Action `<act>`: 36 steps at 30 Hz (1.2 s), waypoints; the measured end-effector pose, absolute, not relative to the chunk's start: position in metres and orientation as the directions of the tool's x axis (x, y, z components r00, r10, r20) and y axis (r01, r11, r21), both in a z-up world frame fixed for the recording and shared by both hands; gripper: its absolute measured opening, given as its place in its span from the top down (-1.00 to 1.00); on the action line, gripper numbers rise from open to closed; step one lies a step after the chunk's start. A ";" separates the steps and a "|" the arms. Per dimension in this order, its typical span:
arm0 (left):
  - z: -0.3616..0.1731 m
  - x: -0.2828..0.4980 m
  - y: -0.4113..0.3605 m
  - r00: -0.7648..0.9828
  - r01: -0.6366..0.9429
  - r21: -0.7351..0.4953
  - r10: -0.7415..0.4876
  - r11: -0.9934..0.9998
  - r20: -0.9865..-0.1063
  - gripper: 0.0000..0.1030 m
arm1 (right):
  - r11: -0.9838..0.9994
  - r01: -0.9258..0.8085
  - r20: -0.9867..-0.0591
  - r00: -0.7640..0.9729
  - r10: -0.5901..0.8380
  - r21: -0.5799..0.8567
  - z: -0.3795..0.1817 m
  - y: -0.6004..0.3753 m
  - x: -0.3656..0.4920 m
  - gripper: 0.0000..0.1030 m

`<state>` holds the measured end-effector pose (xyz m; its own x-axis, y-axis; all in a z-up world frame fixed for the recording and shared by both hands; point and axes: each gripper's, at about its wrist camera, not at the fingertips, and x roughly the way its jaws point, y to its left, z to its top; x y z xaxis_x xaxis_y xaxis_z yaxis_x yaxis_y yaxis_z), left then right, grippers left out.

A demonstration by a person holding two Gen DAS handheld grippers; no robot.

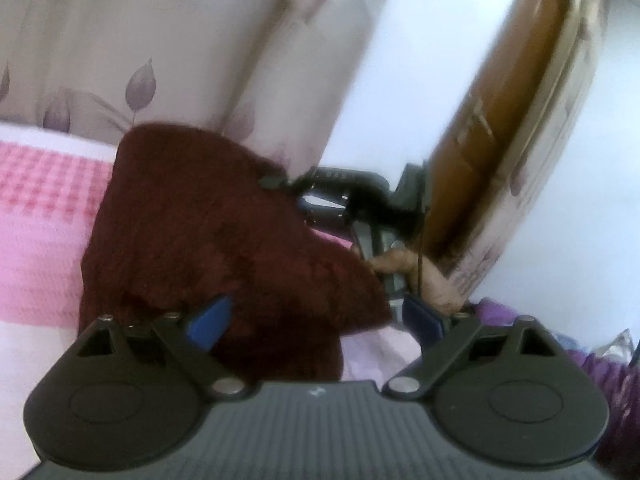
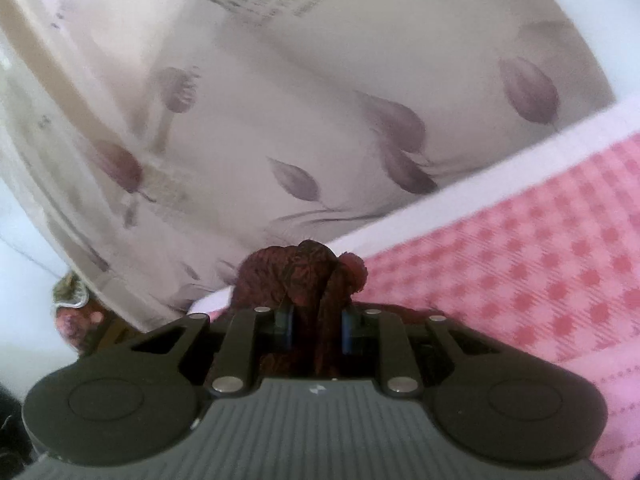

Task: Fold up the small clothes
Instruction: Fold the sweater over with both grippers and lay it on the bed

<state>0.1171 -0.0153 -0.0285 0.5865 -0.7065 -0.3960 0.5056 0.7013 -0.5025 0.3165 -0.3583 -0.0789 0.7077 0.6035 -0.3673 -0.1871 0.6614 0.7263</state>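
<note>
Maroon garment (image 1: 208,232), a ribbed knit with a fuzzy nap, is held up off the pink checked bedcover (image 1: 44,208) and hangs in a loose, rumpled drape; no fold can be made out, so the folding is judged barely begun. Nearer, the left gripper (image 1: 316,320) is spread wide with the cloth hanging against it, gripped by nothing there. Farther right, the right gripper (image 2: 316,326) is closed on a bunched edge of the knit, a pom-pom (image 2: 354,270) showing just beyond. Pale leaf-printed curtains (image 2: 280,120) hang behind.
</note>
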 end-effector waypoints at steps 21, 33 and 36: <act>-0.013 0.080 0.020 0.674 0.516 -0.381 -0.638 0.767 -0.373 -0.82 | 0.664 -0.338 -0.315 0.680 0.662 0.667 -0.025 -0.337 0.177 -0.27; -0.001 0.093 0.072 0.795 0.344 -0.385 -0.484 0.856 -0.366 -0.82 | 0.676 -0.154 -0.416 0.685 0.599 0.721 -0.079 -0.315 0.126 0.78; -0.002 0.098 0.067 0.796 0.354 -0.375 -0.486 0.857 -0.360 -0.82 | 0.621 -0.071 -0.417 0.682 0.601 0.780 -0.108 -0.327 0.117 0.81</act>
